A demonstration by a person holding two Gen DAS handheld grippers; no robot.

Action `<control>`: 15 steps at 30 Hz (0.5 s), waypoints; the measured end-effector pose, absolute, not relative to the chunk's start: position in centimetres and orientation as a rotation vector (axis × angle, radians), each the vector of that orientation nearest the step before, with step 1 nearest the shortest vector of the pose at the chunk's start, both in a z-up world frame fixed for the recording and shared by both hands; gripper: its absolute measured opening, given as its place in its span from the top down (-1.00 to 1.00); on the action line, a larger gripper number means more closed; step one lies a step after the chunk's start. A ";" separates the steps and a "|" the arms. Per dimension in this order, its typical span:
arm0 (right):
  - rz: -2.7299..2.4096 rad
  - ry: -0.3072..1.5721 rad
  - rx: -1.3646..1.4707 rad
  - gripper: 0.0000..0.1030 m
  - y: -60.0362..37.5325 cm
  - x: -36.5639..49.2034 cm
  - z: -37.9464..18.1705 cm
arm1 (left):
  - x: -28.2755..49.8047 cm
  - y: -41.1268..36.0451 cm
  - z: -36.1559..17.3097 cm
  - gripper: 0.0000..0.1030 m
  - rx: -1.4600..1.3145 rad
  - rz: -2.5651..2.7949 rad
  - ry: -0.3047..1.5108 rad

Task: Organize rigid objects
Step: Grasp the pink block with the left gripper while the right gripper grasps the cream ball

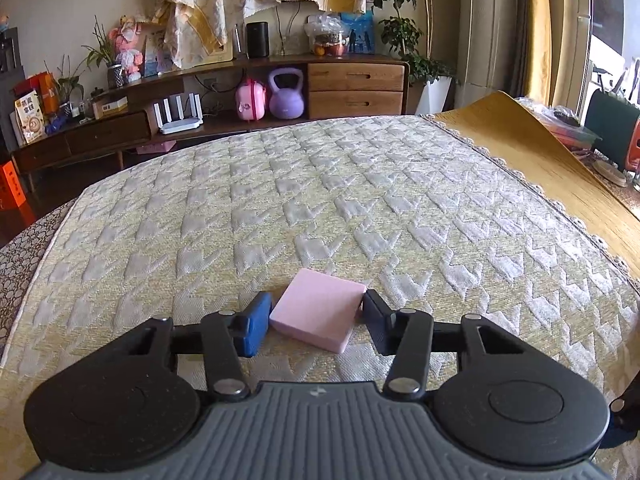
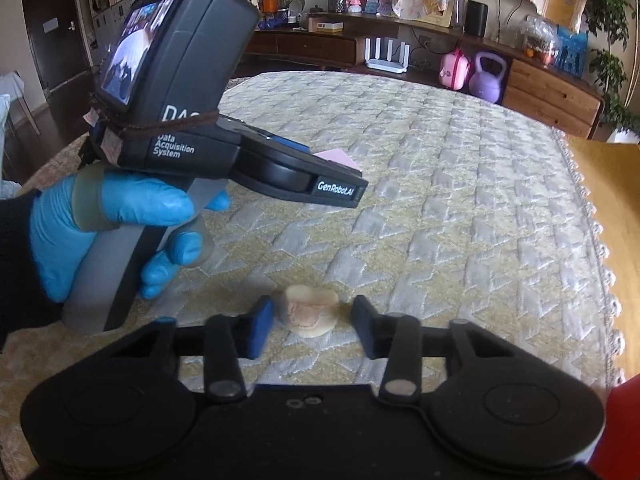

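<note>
Flat pink square block point(image 1: 318, 314) and cream round piece point(image 2: 310, 316) lie apart on quilt.

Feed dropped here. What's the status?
Left gripper shut on pink block. Right gripper open around cream piece. Nothing blocking.

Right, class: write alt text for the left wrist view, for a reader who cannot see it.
A pink square block sits between the two fingers of the left gripper, which touch its sides, on a quilted cream and yellow mat. Behind stands a wooden sideboard with a purple kettlebell and potted plants.
</note>
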State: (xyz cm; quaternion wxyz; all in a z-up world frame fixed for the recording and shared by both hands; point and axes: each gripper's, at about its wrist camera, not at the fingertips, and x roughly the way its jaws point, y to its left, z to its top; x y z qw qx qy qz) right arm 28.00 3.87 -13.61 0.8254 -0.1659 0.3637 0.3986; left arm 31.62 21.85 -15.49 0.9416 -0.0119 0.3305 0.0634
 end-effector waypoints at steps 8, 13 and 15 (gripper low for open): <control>0.835 0.776 -0.324 0.43 3.0 28.1 -13.3 | 31.3 21.6 -15.1 0.13 -0.036 0.144 0.690; 0.824 0.784 -0.293 0.43 1.9 27.9 -12.9 | 30.3 21.1 -15.0 0.17 -0.032 0.166 0.704; 0.821 0.790 -0.279 0.43 1.3 27.8 -12.6 | 29.8 21.1 -14.9 0.17 -0.041 0.168 0.708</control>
